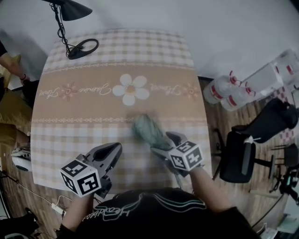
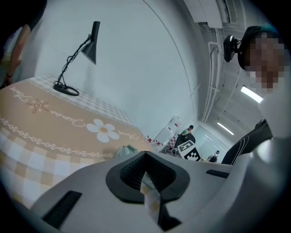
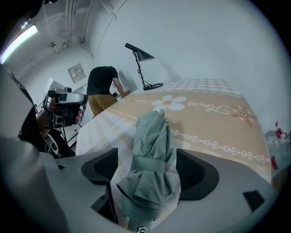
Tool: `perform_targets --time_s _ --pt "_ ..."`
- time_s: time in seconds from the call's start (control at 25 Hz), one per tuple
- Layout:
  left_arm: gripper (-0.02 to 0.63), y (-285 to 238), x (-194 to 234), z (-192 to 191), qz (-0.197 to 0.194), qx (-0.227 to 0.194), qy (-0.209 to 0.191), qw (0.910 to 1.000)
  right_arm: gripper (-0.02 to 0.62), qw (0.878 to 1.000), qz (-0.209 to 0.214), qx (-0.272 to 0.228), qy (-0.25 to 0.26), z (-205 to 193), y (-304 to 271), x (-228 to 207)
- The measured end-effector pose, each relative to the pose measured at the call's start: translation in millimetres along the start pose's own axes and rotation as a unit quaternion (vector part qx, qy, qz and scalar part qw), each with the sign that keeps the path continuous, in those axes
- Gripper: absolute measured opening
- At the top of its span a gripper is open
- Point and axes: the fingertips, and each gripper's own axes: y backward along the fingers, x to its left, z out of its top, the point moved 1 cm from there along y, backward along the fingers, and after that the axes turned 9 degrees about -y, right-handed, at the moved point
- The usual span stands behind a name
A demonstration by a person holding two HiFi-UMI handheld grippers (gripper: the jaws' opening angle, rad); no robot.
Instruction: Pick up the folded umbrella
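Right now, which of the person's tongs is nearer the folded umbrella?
Right. The right tongs straddle the umbrella, with the jaws open on either side of it. The left tongs sit apart, off to its left over the checked tablecloth.

The umbrella [image 1: 145, 128] is coming out smeared in the head view, and my right gripper [image 1: 164, 145] is covering its near end. In the right gripper view the bottom edge is chopping off its handle end. My left gripper [image 2: 145, 175] is blocking nearly all of it in its own view, with just a green bit peeking over. The top edge is clipping the lamp [image 1: 74, 8], and the tablecloth [image 1: 117, 46] cursive is looking too fuzzy to read.
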Motion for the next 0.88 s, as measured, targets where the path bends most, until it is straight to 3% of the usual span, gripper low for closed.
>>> perform_targets --time_s 0.28,0.88 --pt "-0.003 -3 12 8 0.009 -0.011 0.012 0.9998 0.394 0.999 -0.012 0.041 -0.001 -11 -21 -10" --pt "-0.003 8 31 -9 0.033 -0.025 0.053 0.9978 0.382 0.999 -0.016 0.041 -0.009 -13 -46 -8"
